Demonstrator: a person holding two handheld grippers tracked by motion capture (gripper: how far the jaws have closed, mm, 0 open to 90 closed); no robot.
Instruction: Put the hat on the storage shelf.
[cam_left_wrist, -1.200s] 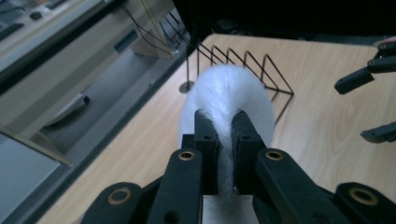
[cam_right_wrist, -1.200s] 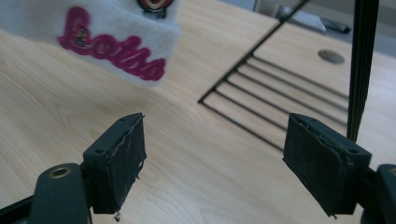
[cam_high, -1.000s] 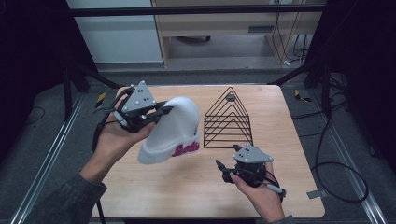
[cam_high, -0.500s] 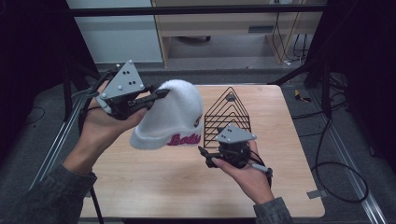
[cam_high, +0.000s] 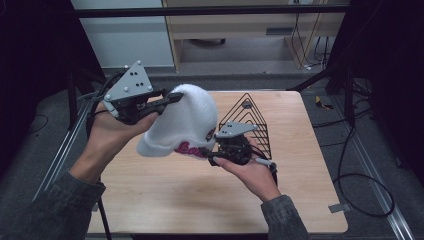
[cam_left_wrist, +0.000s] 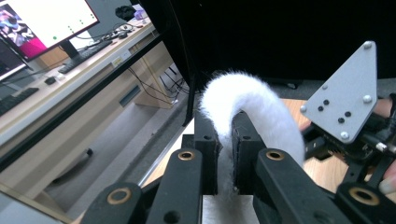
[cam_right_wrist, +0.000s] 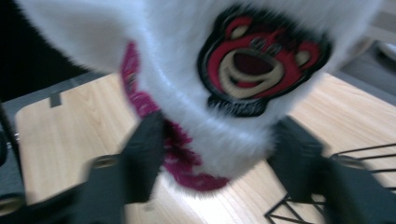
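Wooden table (cam_high: 150, 200) lies under the white hat (cam_high: 187, 120), which is in the air, left of the wire rack (cam_high: 250, 120). Left gripper (cam_high: 167, 98) pinches its top; right gripper (cam_high: 212, 155) has just been closing, jaws astride the lower rim, not yet pressing.

**Table surface: one item resting on it**

We are observing a light wooden table (cam_high: 165, 200). A black wire rack (cam_high: 252, 117), triangular in outline, is standing directly on it toward the far right. We are noting bare wood across the near side.
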